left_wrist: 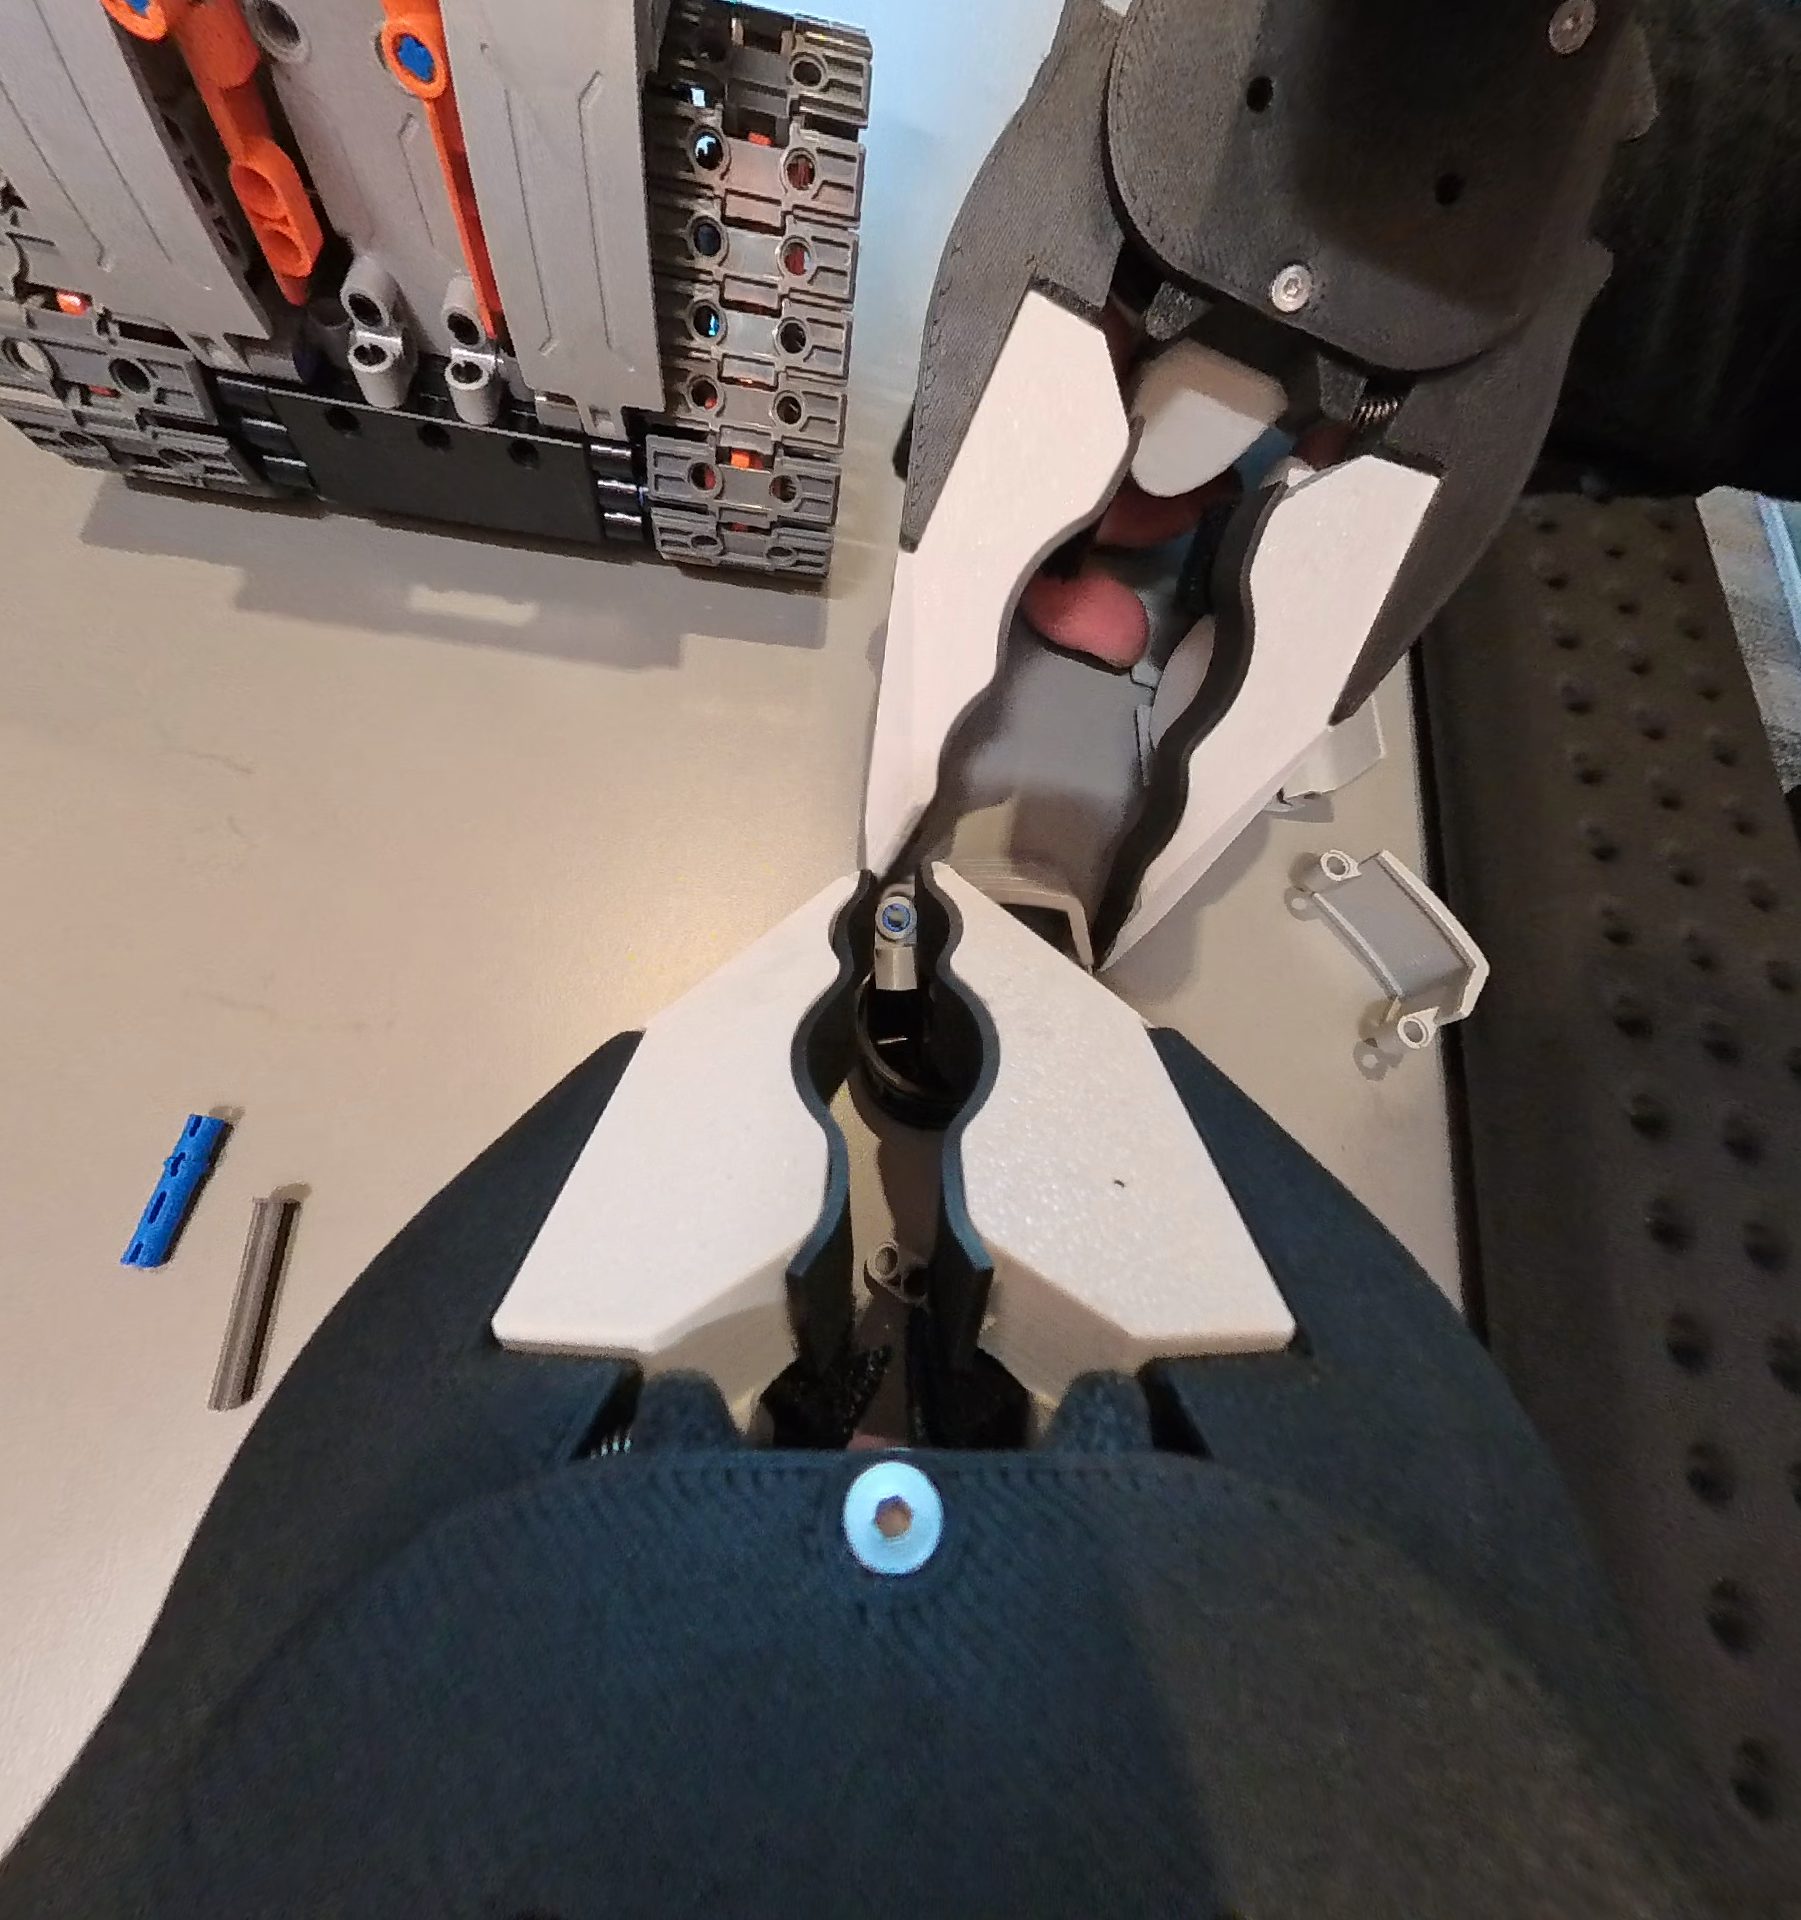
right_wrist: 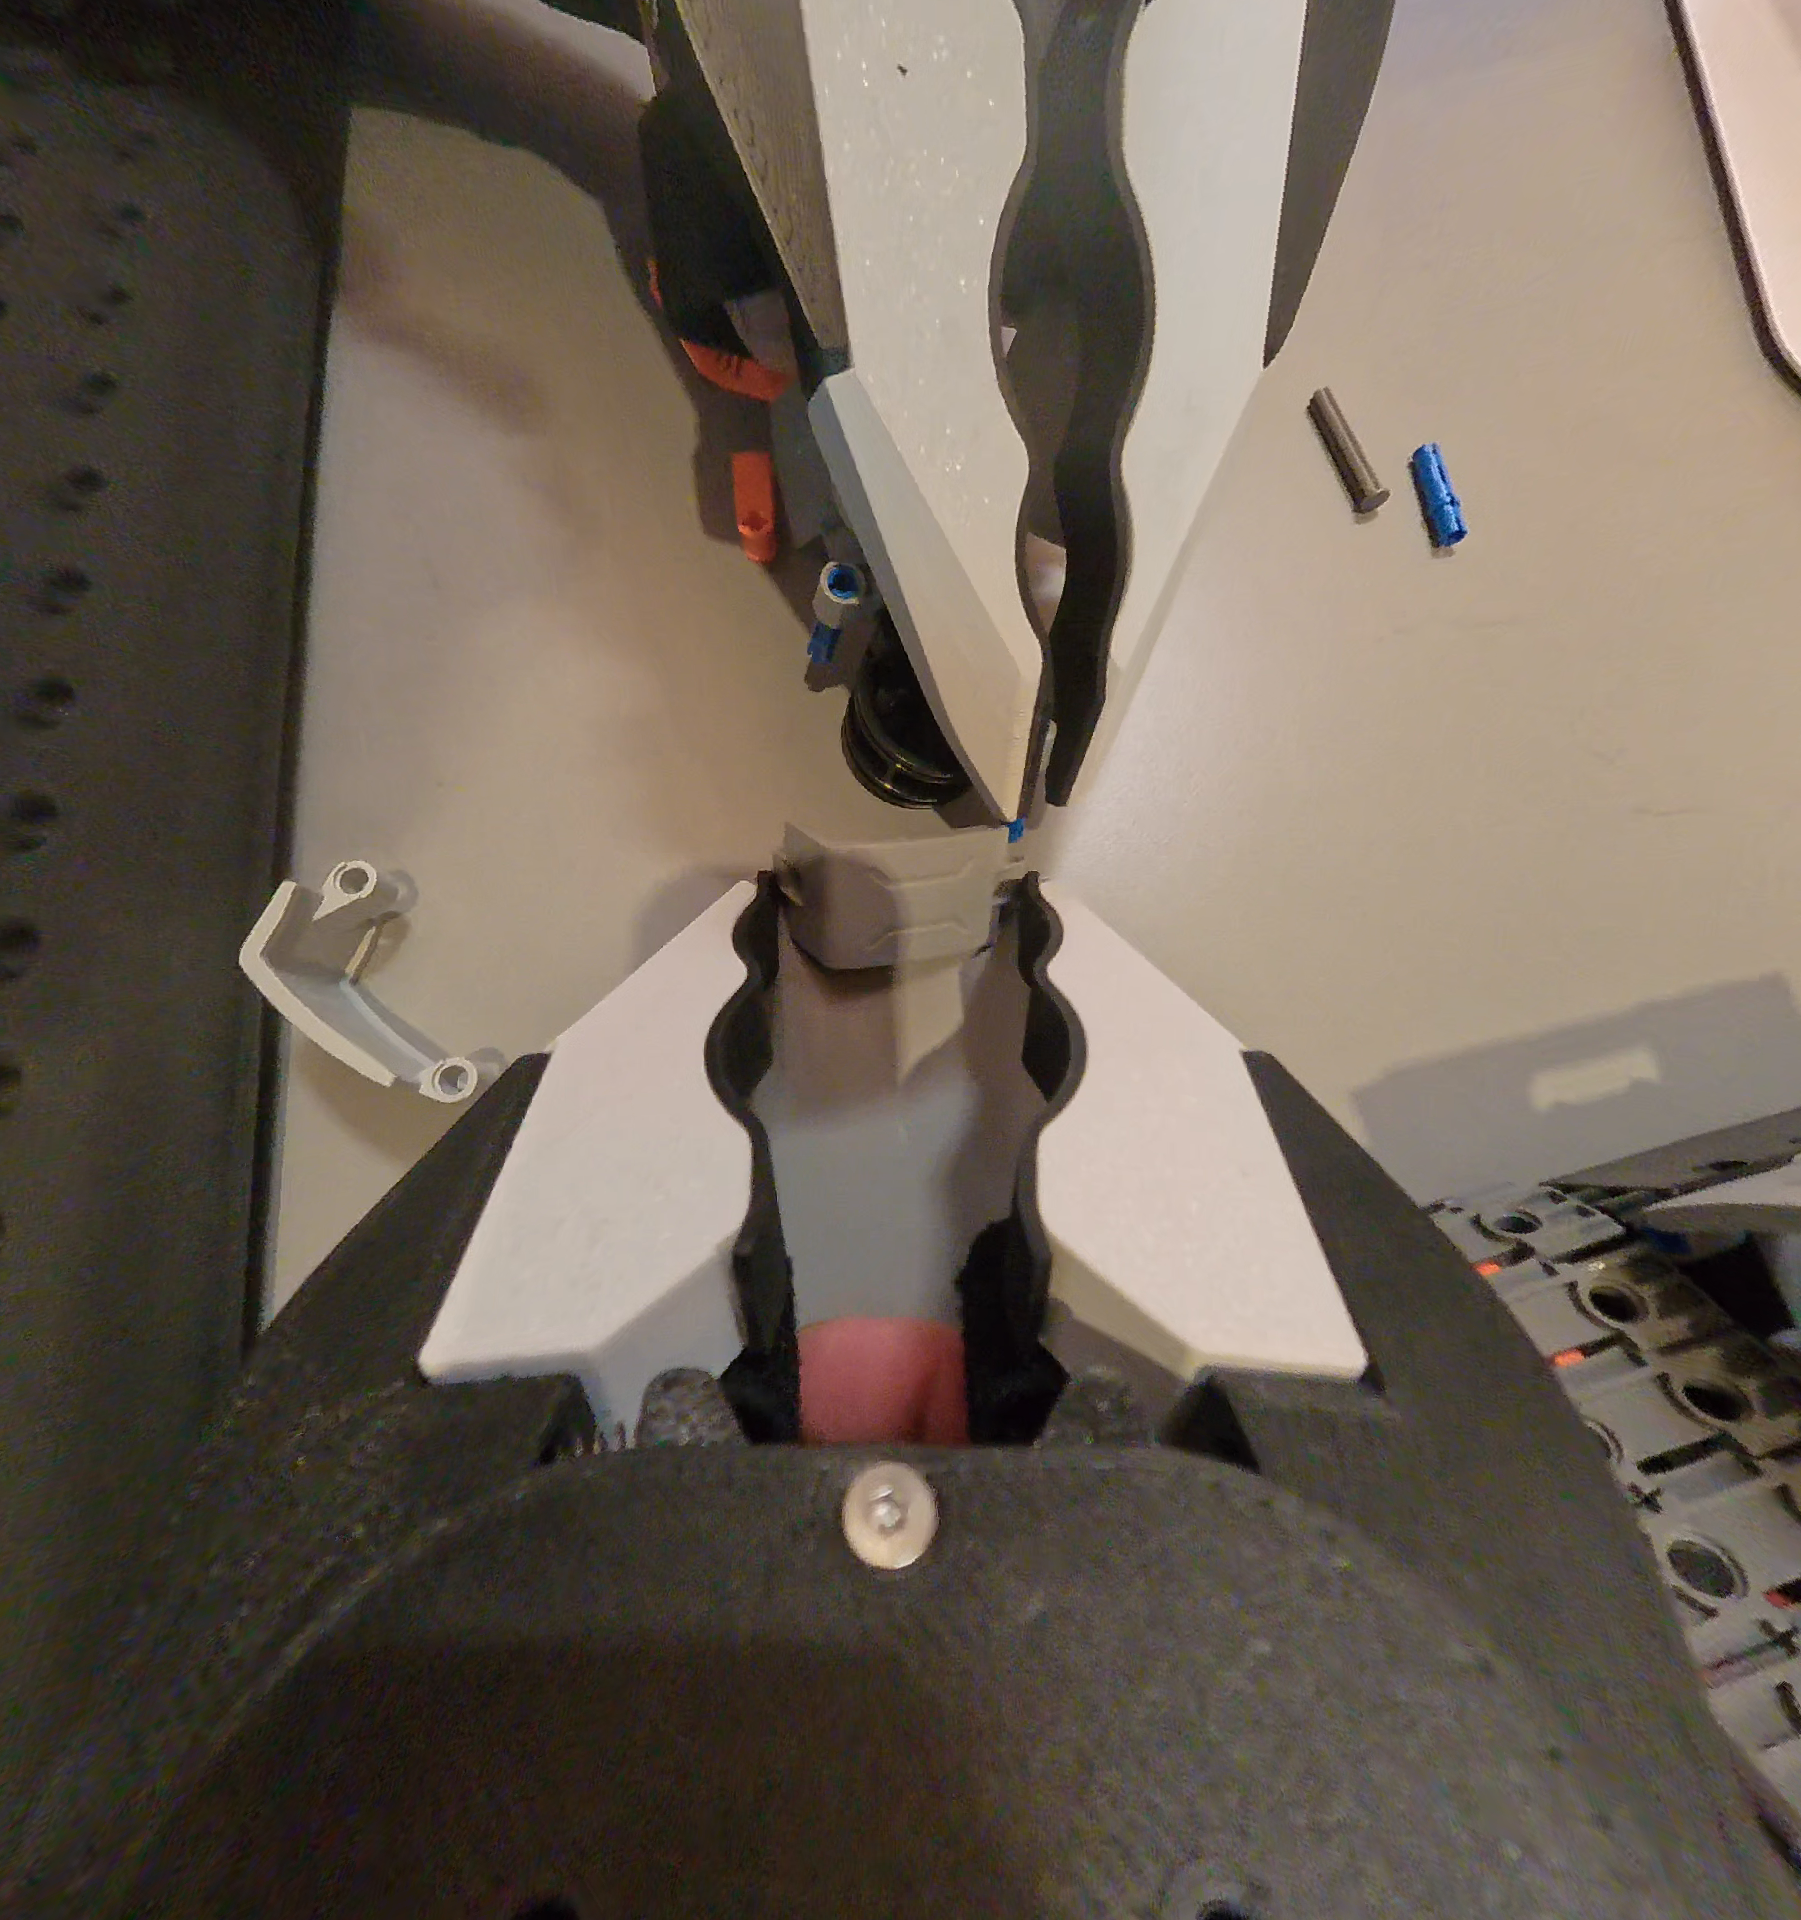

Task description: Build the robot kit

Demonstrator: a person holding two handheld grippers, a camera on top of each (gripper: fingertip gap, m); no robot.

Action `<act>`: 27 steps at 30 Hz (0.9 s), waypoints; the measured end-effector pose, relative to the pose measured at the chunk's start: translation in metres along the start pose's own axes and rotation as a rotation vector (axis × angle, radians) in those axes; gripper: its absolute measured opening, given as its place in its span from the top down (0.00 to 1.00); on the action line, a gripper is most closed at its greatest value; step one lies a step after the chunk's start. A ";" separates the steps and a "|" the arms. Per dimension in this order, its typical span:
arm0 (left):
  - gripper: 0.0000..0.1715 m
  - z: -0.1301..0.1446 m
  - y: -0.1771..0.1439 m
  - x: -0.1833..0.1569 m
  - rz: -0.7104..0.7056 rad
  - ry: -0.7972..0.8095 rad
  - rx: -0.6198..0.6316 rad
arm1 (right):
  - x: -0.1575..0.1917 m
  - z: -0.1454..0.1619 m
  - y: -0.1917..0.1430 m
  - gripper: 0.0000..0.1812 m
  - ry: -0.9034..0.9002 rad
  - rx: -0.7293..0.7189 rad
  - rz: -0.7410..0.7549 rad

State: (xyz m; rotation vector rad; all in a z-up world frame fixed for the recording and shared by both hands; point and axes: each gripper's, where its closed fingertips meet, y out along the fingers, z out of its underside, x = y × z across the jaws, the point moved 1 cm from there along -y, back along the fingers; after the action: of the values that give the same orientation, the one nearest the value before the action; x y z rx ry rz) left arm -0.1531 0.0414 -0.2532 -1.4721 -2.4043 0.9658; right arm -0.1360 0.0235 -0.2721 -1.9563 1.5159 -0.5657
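My left gripper [left_wrist: 896, 883] is shut on a small brick assembly [left_wrist: 901, 951]: a grey connector with a blue pin and a black wheel [left_wrist: 917, 1081]. In the right wrist view this gripper [right_wrist: 1031, 795] comes down from the top, with the wheel [right_wrist: 891, 758] and orange parts [right_wrist: 756, 509] under it. My right gripper [right_wrist: 891, 894] is shut on a grey panel piece [right_wrist: 880, 909]. In the left wrist view it [left_wrist: 1021, 894] reaches in from the upper right with the panel [left_wrist: 1057, 769]. The two sets of fingertips nearly touch above the beige table [left_wrist: 460, 883].
A tracked brick vehicle [left_wrist: 408, 260] [right_wrist: 1654, 1403] stands on the table. A blue pin [left_wrist: 174, 1195] [right_wrist: 1438, 494] and a dark axle [left_wrist: 257, 1299] [right_wrist: 1348, 449] lie side by side. A curved grey panel [left_wrist: 1395, 945] [right_wrist: 356, 977] lies near a black perforated mat [left_wrist: 1654, 1143] [right_wrist: 96, 623]. Only a small space, under 4 cm, lies between the two pairs of fingers.
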 end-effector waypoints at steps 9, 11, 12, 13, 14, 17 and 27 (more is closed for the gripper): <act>0.98 -0.007 -0.008 0.003 -0.024 0.011 -0.073 | -0.003 -0.012 -0.005 0.77 -0.014 -0.092 0.028; 0.98 -0.013 -0.013 0.002 -0.024 0.022 -0.118 | -0.005 -0.017 -0.009 0.77 -0.021 -0.131 0.049; 0.98 -0.015 -0.016 0.002 -0.034 0.027 -0.138 | -0.008 -0.020 -0.012 0.76 -0.026 -0.149 0.068; 0.98 -0.017 -0.018 0.002 -0.038 0.035 -0.153 | -0.008 -0.023 -0.014 0.76 -0.027 -0.166 0.075; 0.98 -0.020 -0.020 0.002 -0.049 0.045 -0.176 | -0.009 -0.026 -0.016 0.77 -0.034 -0.187 0.081; 0.98 -0.028 -0.028 0.001 -0.057 0.068 -0.239 | -0.011 -0.033 -0.023 0.77 -0.065 -0.230 0.121; 0.98 -0.046 -0.040 -0.005 -0.136 0.209 -0.382 | -0.016 -0.046 -0.036 0.77 -0.182 -0.273 0.251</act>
State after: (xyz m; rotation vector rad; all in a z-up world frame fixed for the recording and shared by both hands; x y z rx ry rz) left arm -0.1598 0.0454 -0.1921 -1.4098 -2.5845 0.3148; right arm -0.1443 0.0358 -0.2131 -1.9105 1.7579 -0.0742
